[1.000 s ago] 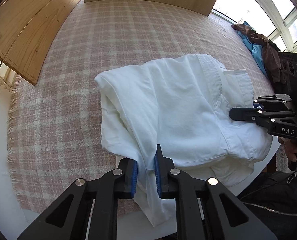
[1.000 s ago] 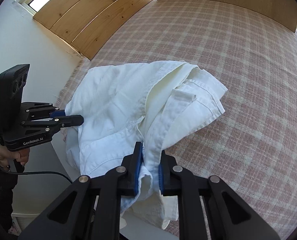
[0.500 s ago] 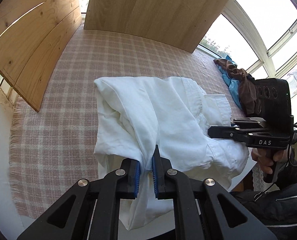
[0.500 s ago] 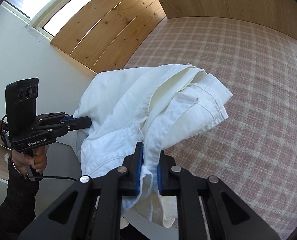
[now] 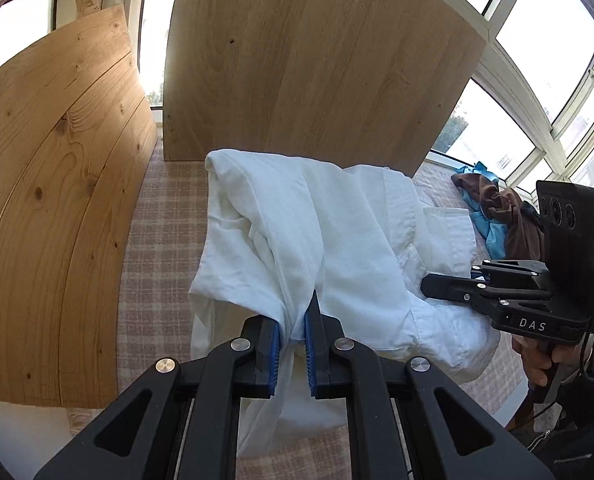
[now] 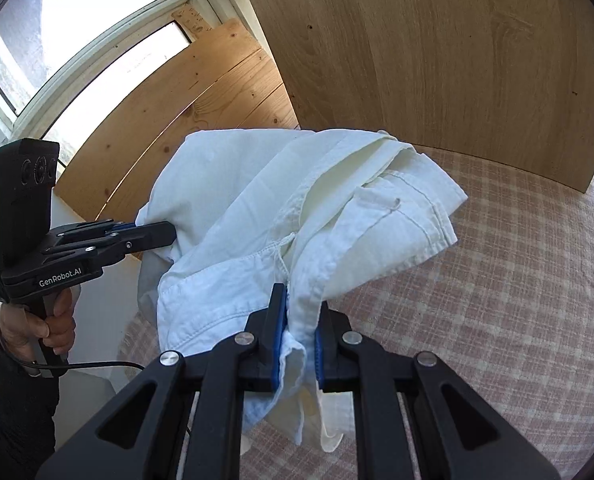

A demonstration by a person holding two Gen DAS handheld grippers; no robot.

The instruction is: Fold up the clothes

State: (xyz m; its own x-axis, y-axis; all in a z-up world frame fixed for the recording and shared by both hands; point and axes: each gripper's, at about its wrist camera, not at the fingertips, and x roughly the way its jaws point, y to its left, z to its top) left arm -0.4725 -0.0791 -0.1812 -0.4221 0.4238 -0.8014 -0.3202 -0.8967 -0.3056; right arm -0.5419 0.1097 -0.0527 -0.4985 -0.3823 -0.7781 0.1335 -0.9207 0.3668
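White garment (image 5: 337, 240) over a pink-and-cream plaid cloth (image 6: 517, 300). Black grippers with blue pads (image 5: 273, 354). Blue and brown clothes (image 5: 501, 216) at three o'clock, light oak board (image 5: 317, 60) at twelve, knotty pine planks (image 5: 57, 200) at nine.

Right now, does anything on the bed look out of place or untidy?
Yes. A crumpled heap of brown and blue clothes lies at the far edge of the checked blanket, beside the window, still unfolded. The white garment is bunched, but both grippers hold it, which is expected.
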